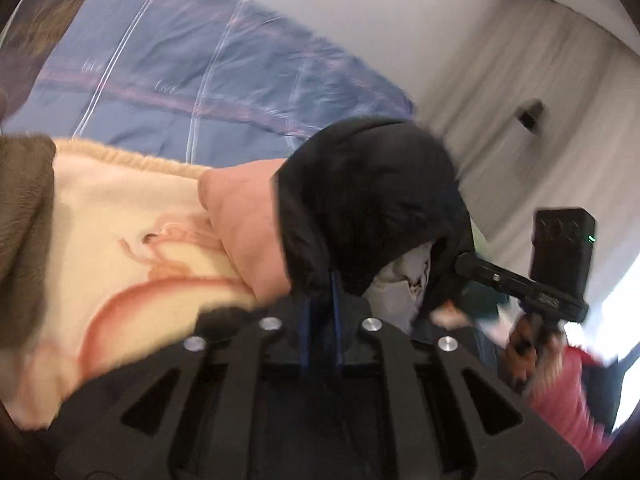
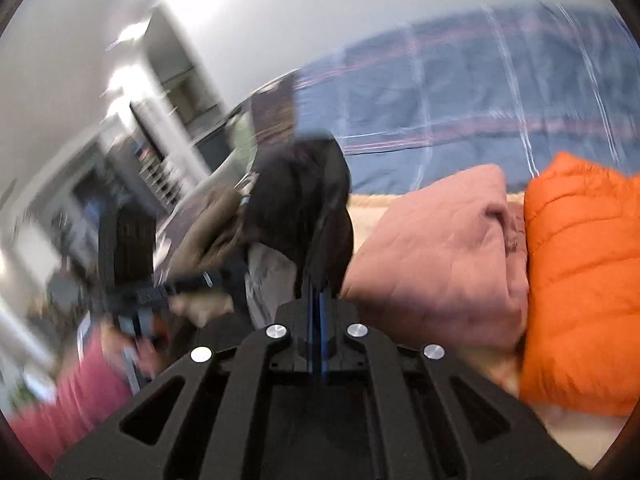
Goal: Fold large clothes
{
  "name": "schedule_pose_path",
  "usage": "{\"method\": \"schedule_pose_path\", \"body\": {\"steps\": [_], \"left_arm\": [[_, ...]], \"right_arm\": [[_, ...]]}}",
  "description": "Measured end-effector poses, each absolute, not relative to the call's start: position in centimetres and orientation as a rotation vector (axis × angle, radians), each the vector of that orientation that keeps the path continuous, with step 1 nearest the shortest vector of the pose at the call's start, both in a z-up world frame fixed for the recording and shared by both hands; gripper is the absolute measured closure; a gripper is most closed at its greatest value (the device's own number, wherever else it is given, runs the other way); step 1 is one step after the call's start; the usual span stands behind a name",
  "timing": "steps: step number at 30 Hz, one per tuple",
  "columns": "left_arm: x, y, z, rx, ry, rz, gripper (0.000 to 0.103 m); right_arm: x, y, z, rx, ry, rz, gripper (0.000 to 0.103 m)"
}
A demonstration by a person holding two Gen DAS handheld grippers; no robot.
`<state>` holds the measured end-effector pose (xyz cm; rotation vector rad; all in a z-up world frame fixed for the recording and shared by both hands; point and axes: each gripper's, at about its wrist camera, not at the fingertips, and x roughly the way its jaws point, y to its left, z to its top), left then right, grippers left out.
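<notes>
1. My left gripper [image 1: 320, 300] has its two blue fingers drawn together, clamped on a fold of the black jacket [image 1: 368, 200].
2. My right gripper [image 2: 318, 296] is likewise closed, its blue fingers pinching the black jacket [image 2: 304, 200] along another edge.
3. The black jacket hangs lifted between both grippers, above the bed. A light grey lining [image 1: 404, 276] shows inside its opening in the left wrist view, and again in the right wrist view [image 2: 268, 268].
4. Beneath the jacket lies a cream blanket [image 1: 120, 220] with a pink printed pattern. It covers the near part of the bed.
5. A blue plaid cover [image 1: 192, 72] spreads over the far part of the bed, up to the white wall [image 1: 360, 8].
6. A folded pink garment [image 2: 440, 252] rests on the cream blanket just beside the hanging jacket, on its right side in the right wrist view. In the left wrist view the same pink garment [image 1: 248, 220] is partly hidden behind the jacket.
7. A folded orange puffer jacket [image 2: 580, 272] stands against the pink garment, touching it, nearer the right edge of the bed.
8. A brown fleece item [image 1: 20, 220] sits at the left edge of the left wrist view, overlapping the cream blanket.
9. Both views are motion-blurred; room details beyond the bed cannot be told clearly.
</notes>
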<state>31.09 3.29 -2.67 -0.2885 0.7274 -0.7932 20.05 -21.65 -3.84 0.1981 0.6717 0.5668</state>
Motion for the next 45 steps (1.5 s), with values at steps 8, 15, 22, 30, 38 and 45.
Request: {"method": "schedule_pose_path", "body": {"steps": [8, 15, 22, 30, 38, 45], "left_arm": [[19.8, 10.6, -3.2, -0.159, 0.65, -0.675, 0.044], [21.9, 4.8, -5.1, -0.202, 0.821, -0.672, 0.069], [18.8, -2.0, -13.6, 0.032, 0.992, -0.598, 0.073], [14.6, 1.2, -10.0, -0.043, 0.94, -0.572, 0.042], [10.4, 13.8, -7.5, -0.258, 0.817, -0.372, 0.029], [8.8, 30.4, -10.5, -0.498, 0.817, 0.123, 0.011]], "right_arm": [[8.8, -24.5, -9.1, 0.088, 0.853, 0.371, 0.094], [10.8, -18.8, -7.4, 0.323, 0.789, 0.435, 0.092], [11.7, -14.7, -16.2, 0.332, 1.068, 0.316, 0.093], [9.0, -16.6, -15.8, 0.448, 1.016, 0.279, 0.092], [10.1, -14.1, -12.9, 0.344, 0.878, 0.336, 0.072], [11.8, -12.5, -18.5, 0.304, 0.887, 0.327, 0.041]]}}
